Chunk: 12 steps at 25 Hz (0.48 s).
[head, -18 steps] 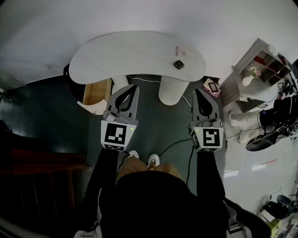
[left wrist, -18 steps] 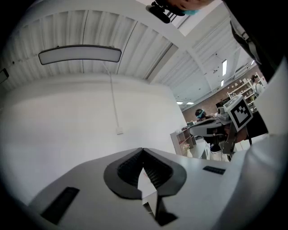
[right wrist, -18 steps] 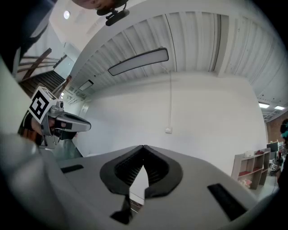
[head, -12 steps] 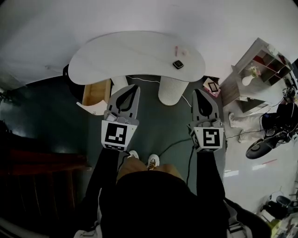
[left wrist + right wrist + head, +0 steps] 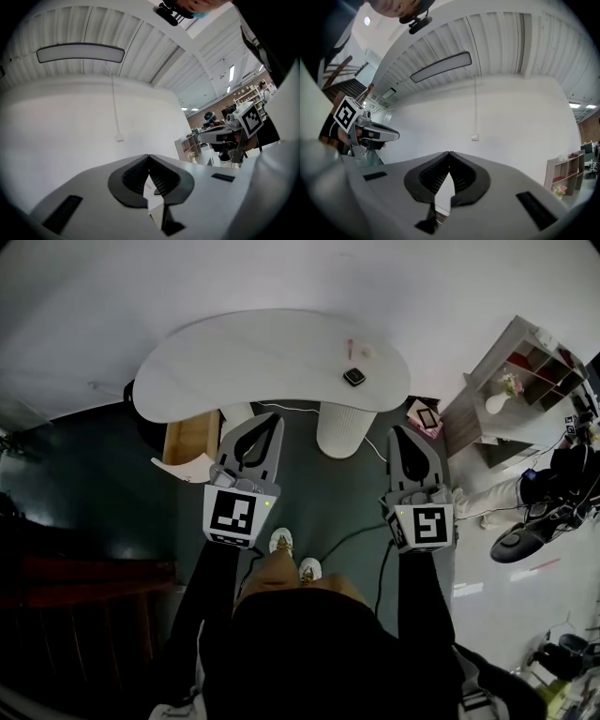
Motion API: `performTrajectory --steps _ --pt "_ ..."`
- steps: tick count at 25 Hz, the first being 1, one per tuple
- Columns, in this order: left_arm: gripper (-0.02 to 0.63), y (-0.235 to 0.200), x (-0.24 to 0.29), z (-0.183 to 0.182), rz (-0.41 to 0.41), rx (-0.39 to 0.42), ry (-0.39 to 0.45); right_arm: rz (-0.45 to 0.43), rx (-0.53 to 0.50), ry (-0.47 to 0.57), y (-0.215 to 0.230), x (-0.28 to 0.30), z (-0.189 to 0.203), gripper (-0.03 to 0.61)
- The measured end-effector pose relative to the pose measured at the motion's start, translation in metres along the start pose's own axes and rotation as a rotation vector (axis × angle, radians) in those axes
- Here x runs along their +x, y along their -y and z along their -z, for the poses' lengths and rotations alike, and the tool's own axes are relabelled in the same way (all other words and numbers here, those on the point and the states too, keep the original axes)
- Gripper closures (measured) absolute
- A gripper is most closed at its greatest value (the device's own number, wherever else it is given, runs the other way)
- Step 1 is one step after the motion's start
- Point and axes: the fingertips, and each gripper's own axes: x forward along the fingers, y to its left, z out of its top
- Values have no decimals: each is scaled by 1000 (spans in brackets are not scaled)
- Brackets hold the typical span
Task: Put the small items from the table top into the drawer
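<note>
Drawer (image 5: pixel 192 432): open, with its wooden inside showing. It sits under the left end of the worktop (image 5: pixel 234 362), just left of the left gripper (image 5: pixel 270 418). Whether anything lies in it cannot be made out.

Left gripper: jaws together with nothing between them, pointing toward the middle of the worktop. In its own view only a sliver of the worktop shows below the closed tips.

Small items: all lie on the right part of the worktop, well ahead of both grippers.
- A thin pink item (image 5: pixel 351 348) lies with its long axis running away from the person.
- A pale item (image 5: pixel 367 352) lies just beside it and is too small to identify.
- A dark square item (image 5: pixel 354 377) lies nearest the front edge.

Right gripper (image 5: pixel 403 430): jaws together and empty. The items lie ahead and slightly left of its tips, so this gripper appears the nearer one for the first pick. It would then have to carry across to the drawer at the far left.

The right gripper view shows mostly wall, so the items are hidden from it.
</note>
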Motion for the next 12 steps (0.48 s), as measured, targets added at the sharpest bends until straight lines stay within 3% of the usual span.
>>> performTrajectory --steps 12 --pt "598 -24 101 26 92 -39 24 55 -28 -46 45 70 28 552"
